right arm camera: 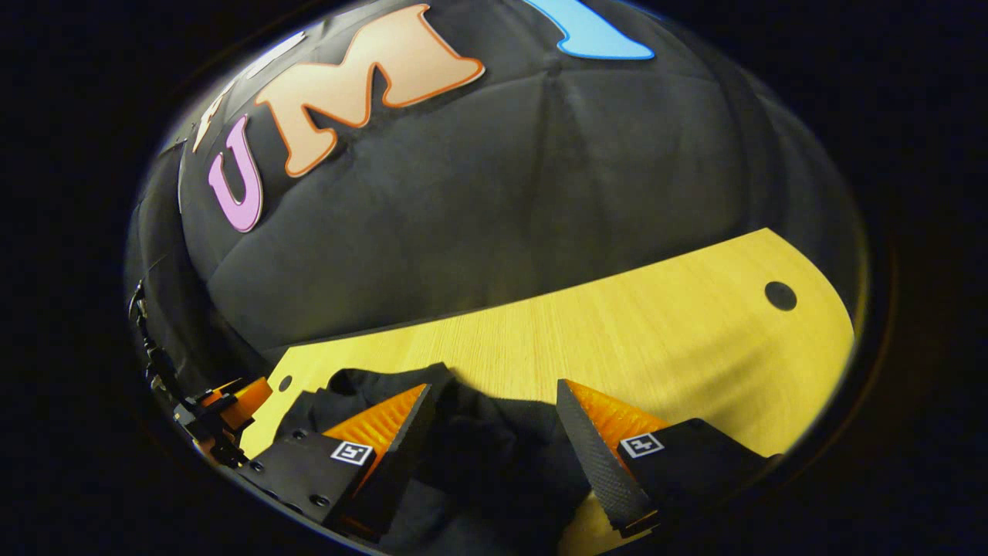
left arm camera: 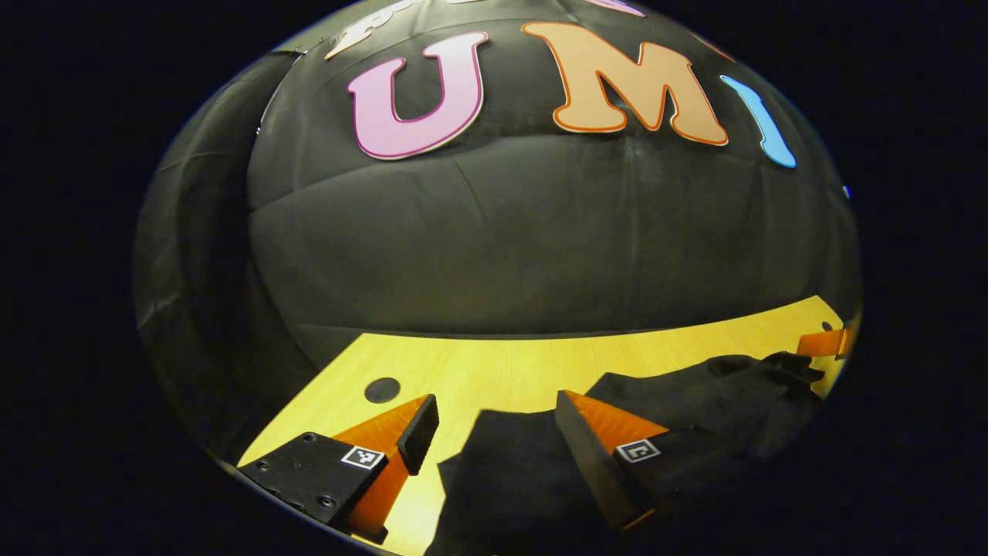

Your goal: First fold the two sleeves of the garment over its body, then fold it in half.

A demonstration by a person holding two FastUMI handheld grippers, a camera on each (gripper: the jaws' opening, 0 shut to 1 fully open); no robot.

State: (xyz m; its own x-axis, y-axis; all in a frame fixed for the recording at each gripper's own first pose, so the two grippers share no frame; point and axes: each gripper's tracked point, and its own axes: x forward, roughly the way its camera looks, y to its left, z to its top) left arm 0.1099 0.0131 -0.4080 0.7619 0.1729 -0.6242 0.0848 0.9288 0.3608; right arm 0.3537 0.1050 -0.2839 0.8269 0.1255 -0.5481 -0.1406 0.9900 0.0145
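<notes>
A dark garment (left arm camera: 509, 471) lies on the yellow wooden table (left arm camera: 494, 371), and its cloth runs off to the right (left arm camera: 695, 386). My left gripper (left arm camera: 494, 440) hovers open over the garment's near left edge, cloth showing between the fingers but not pinched. In the right gripper view the same garment (right arm camera: 494, 448) spreads under my right gripper (right arm camera: 494, 440), which is open with its fingers wide apart above the rumpled cloth. The other gripper (right arm camera: 224, 417) shows at the far left of that view, and the right one (left arm camera: 826, 344) shows at the far right of the left gripper view.
The table (right arm camera: 656, 332) has a round cable hole near each end (left arm camera: 382, 389) (right arm camera: 780, 296). Black cloth walls close the booth behind the table. Bare tabletop stretches to the right of the garment in the right gripper view.
</notes>
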